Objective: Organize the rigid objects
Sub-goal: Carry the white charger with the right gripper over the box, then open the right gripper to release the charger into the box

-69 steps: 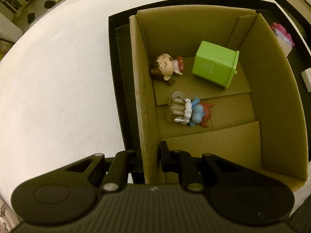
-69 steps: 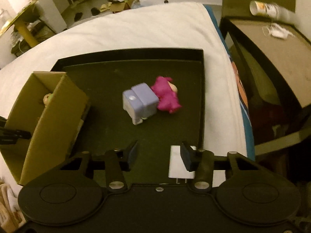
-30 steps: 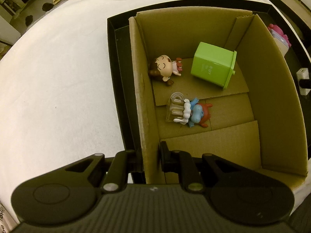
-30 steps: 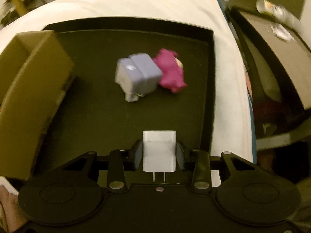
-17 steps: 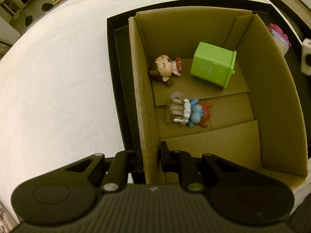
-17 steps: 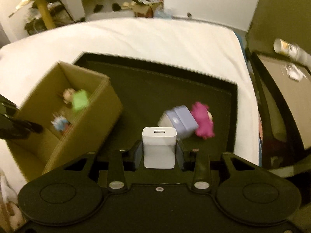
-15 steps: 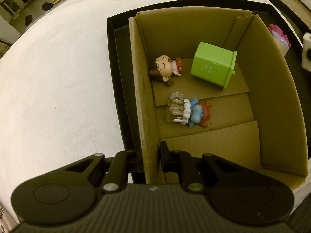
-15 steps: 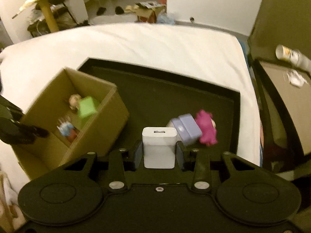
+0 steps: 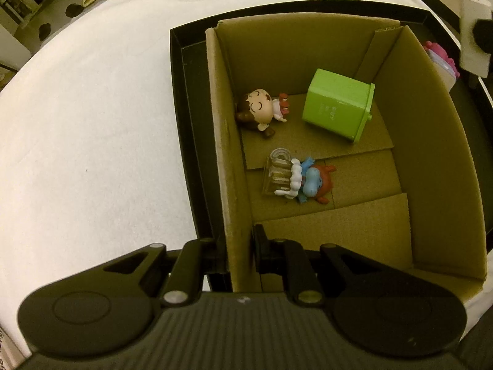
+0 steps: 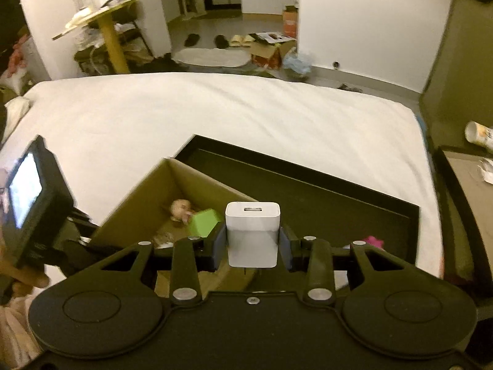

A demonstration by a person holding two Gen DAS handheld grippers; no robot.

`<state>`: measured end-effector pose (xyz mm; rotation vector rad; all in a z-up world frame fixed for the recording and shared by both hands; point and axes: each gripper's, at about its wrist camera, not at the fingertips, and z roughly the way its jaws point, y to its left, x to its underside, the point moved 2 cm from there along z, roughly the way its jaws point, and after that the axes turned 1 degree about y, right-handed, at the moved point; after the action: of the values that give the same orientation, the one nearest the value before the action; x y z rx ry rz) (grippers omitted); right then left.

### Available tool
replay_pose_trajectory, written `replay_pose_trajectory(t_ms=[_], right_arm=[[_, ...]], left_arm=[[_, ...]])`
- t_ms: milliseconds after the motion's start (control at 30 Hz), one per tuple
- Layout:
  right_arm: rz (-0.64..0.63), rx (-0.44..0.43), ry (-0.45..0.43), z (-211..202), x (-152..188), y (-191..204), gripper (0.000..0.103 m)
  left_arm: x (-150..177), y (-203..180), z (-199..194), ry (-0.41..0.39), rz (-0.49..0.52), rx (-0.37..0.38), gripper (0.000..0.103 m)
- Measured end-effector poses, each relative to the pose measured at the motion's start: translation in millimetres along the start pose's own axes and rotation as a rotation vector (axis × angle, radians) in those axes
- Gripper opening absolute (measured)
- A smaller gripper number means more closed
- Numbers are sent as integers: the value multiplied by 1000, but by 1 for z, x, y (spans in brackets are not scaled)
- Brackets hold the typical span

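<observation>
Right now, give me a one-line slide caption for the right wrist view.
Right gripper holds a white USB wall charger above the brown cardboard box on a black tray.

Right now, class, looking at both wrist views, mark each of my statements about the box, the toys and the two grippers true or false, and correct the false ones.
1. The right gripper holds a white USB wall charger. True.
2. The left gripper grips a wall of the brown cardboard box. True.
3. The green plastic toy bin lies outside the box. False: it lies on its side inside.
4. The box holds one figurine. False: a brown-haired doll and a blue-and-red figurine lie in it.
5. The box sits in a black tray. True.
</observation>
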<state>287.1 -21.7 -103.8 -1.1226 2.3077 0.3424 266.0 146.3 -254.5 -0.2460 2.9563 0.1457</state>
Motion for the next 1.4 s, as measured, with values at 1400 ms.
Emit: replay_pose_trajectory(t_ms=[1400], right_arm=[[-182, -46, 319, 87, 21, 73, 38]], left_arm=[[4, -1, 2, -7, 23, 14, 13]])
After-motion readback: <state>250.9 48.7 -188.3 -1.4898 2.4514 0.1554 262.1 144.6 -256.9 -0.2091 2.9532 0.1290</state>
